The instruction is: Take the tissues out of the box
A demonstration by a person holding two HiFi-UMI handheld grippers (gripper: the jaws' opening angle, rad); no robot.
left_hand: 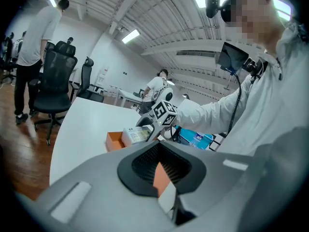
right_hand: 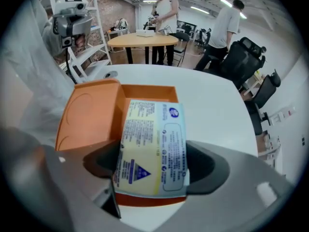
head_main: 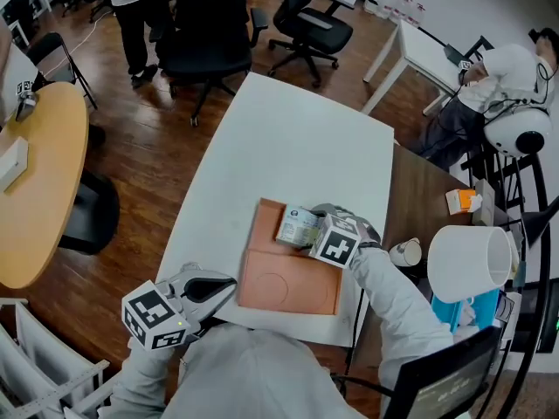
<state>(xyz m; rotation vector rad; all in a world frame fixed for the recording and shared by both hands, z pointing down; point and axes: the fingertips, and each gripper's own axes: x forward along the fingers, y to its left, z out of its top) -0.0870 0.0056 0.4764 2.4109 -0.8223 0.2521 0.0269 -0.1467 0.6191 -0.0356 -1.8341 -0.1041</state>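
Observation:
An orange box [head_main: 266, 218] lies open on the white table [head_main: 288, 138], its lid [head_main: 288, 282] folded flat toward me. My right gripper [head_main: 307, 234] is shut on a tissue pack [head_main: 299, 226], a pale printed packet held just over the box's tray. In the right gripper view the tissue pack [right_hand: 153, 146] spans the gap between both jaws, above the orange box [right_hand: 145, 93]. My left gripper [head_main: 229, 285] hovers at the table's near edge, left of the lid, shut and holding nothing. From the left gripper view the tissue pack [left_hand: 136, 135] sits above the orange box [left_hand: 115, 140].
A brown desk on the right carries a white lamp shade [head_main: 467, 260] and a small cup [head_main: 406, 253]. A round wooden table [head_main: 44, 173] stands at the left. Black office chairs [head_main: 205, 46] and standing people are beyond the table's far end.

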